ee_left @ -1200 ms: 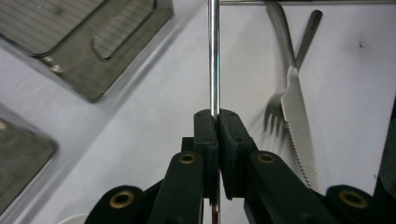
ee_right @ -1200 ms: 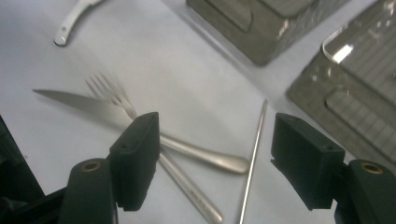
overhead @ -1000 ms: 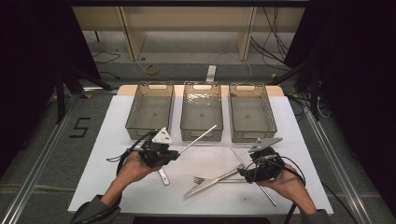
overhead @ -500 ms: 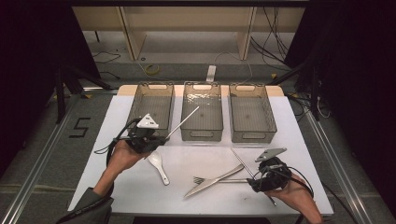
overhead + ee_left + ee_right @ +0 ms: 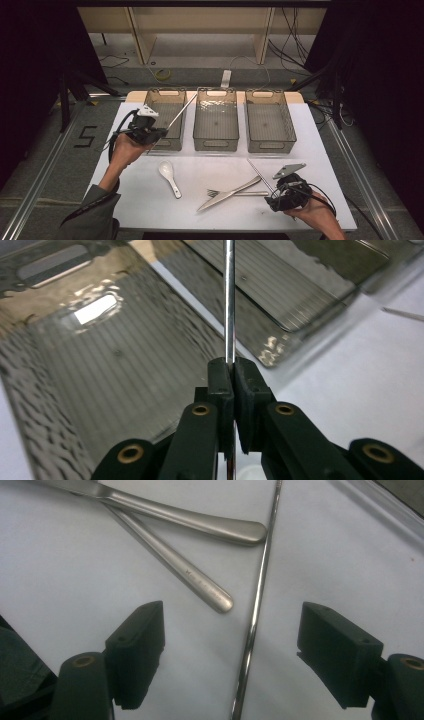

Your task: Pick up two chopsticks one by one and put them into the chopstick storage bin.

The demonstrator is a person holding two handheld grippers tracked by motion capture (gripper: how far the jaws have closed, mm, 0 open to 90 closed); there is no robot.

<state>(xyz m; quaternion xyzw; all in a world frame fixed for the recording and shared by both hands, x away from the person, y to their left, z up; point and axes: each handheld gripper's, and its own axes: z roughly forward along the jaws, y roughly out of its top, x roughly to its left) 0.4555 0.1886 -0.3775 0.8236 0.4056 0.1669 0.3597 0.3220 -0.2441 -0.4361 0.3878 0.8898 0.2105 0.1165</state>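
Now left gripper (image 5: 229,371) clamps chopstick (image 5: 229,300) over left bin (image 5: 166,100).

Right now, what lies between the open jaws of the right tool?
A thin metal chopstick lies on the white table between them, untouched, in the right gripper view.

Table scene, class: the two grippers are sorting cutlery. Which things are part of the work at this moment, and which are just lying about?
In hand:
- left gripper, shut on a metal chopstick
- left bin, under that chopstick
- right gripper, open around the second chopstick

Lying about:
- white spoon
- knife and fork, crossed on the table
- middle bin
- right bin
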